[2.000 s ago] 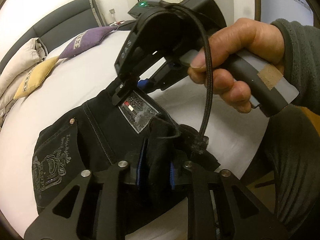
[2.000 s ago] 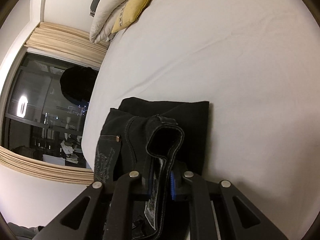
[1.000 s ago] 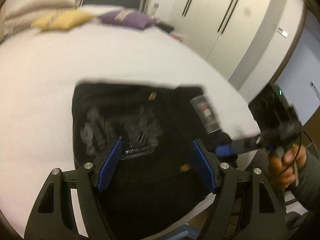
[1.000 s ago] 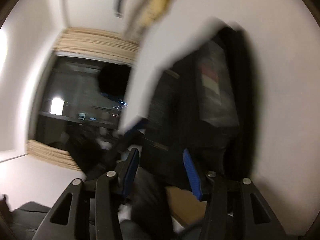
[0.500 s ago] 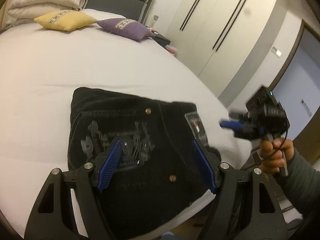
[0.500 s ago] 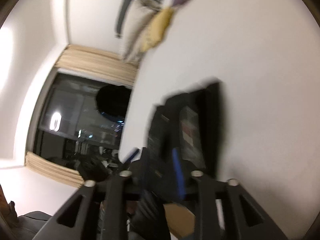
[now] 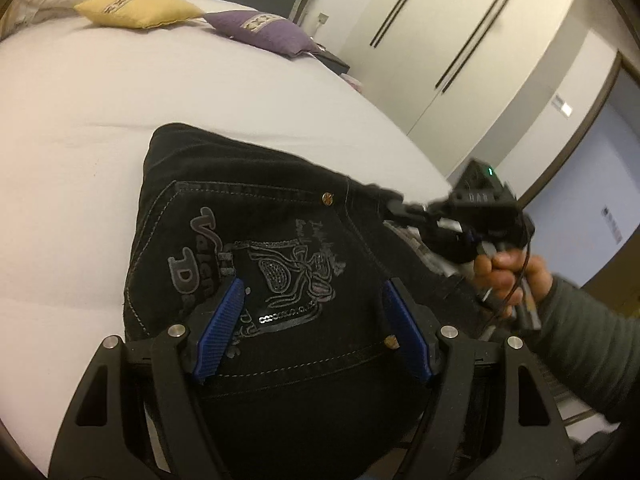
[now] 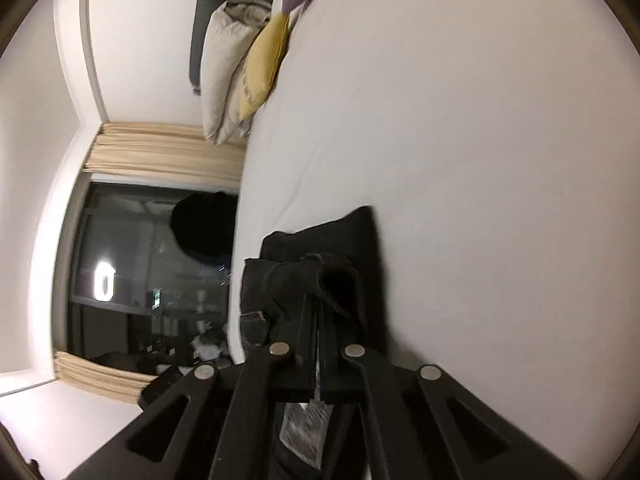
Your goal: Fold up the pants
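Observation:
The black pants (image 7: 264, 236) lie folded in a compact stack on the white bed, back pocket embroidery facing up. My left gripper (image 7: 312, 312) is open, its blue pads (image 7: 220, 328) hovering over the near part of the stack, holding nothing. My right gripper (image 7: 404, 208) shows at the right of the left wrist view, its tips at the stack's right edge. In the right wrist view the right gripper (image 8: 320, 320) is shut on a fold of the pants (image 8: 332, 240) at that edge.
The white bed (image 7: 80, 120) stretches to the far side, with a yellow cushion (image 7: 136, 8) and a purple cushion (image 7: 264, 32) at the head. White wardrobes (image 7: 460, 40) stand to the right. A dark window (image 8: 152, 272) with curtains lies past the bed's edge.
My left gripper let go of the pants, opened and drew back above the stack. My right gripper opened, swung away, then came back and shut on the stack's right edge.

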`<state>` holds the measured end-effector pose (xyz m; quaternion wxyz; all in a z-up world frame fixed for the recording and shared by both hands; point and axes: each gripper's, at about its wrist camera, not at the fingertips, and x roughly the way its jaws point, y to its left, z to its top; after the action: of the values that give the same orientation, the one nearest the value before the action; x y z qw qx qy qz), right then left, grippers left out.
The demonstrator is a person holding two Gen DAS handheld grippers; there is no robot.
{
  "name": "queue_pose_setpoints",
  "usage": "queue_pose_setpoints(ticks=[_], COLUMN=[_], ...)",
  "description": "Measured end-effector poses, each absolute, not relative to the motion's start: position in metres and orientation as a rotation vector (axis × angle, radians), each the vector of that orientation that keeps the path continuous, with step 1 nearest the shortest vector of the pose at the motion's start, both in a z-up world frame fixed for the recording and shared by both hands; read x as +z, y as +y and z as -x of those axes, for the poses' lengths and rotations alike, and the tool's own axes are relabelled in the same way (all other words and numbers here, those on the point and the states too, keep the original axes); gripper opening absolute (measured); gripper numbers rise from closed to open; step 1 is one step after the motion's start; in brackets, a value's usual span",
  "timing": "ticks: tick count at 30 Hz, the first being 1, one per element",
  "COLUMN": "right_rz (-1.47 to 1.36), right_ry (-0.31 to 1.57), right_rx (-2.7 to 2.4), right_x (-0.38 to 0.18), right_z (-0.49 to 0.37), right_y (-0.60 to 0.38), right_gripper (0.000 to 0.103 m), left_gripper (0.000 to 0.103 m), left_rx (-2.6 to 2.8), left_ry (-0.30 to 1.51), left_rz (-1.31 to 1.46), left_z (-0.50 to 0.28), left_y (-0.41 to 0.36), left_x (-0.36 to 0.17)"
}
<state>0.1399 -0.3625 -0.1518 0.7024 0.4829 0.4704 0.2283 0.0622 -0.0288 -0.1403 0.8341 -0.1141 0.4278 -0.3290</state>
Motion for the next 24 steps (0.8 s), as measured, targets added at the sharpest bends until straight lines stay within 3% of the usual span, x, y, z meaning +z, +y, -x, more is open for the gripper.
queue_pose_setpoints(ticks=[3, 7, 8, 11, 12, 13, 14, 15, 18, 20, 21, 24], right_rz=[-1.096, -1.077, -1.057, -1.001, -1.021, -1.072, -1.092, -1.105, -1.063, -1.073, -1.075, -1.032], right_ry=[1.003, 0.939, 0.96, 1.089, 1.123, 1.12, 1.121, 1.12, 1.098, 1.05, 1.024, 0.989], right_rx=[0.508, 0.733, 0.769, 0.776, 0.734, 0.702, 0.673, 0.643, 0.602, 0.621, 0.639, 0.75], right_x=[-0.126, -0.079, -0.08, -0.108, -0.125, -0.138, -0.144, -0.147, -0.132, -0.113, -0.104, -0.078], right_z=[-0.127, -0.089, -0.079, -0.06, -0.056, -0.053, -0.05, -0.046, -0.041, -0.037, -0.039, -0.049], right_y=[-0.369, -0.335, -0.323, -0.293, -0.293, -0.301, -0.309, -0.318, -0.324, -0.322, -0.316, -0.288], right_gripper=[0.014, 0.048, 0.052, 0.049, 0.041, 0.015, 0.001, 0.0, 0.007, 0.042, 0.049, 0.051], left_gripper=[0.071, 0.071, 0.071, 0.071, 0.071, 0.07, 0.07, 0.071, 0.071, 0.071, 0.071, 0.071], left_rx=[-0.713, -0.776, -0.784, -0.729, -0.722, -0.716, -0.711, -0.713, -0.742, -0.73, -0.724, -0.706], left_ry=[0.871, 0.845, 0.856, 0.935, 0.933, 0.929, 0.924, 0.924, 0.897, 0.858, 0.847, 0.88], left_rz=[0.302, 0.34, 0.332, 0.281, 0.281, 0.263, 0.237, 0.219, 0.242, 0.237, 0.238, 0.232], left_z=[-0.061, -0.053, -0.05, -0.045, -0.042, -0.04, -0.038, -0.038, -0.045, -0.057, -0.068, -0.114], left_y=[-0.016, -0.005, -0.006, -0.013, -0.012, -0.013, -0.016, -0.018, -0.015, -0.01, -0.009, -0.014], left_x=[-0.12, -0.106, -0.109, -0.136, -0.145, -0.147, -0.146, -0.143, -0.124, -0.106, -0.1, -0.096])
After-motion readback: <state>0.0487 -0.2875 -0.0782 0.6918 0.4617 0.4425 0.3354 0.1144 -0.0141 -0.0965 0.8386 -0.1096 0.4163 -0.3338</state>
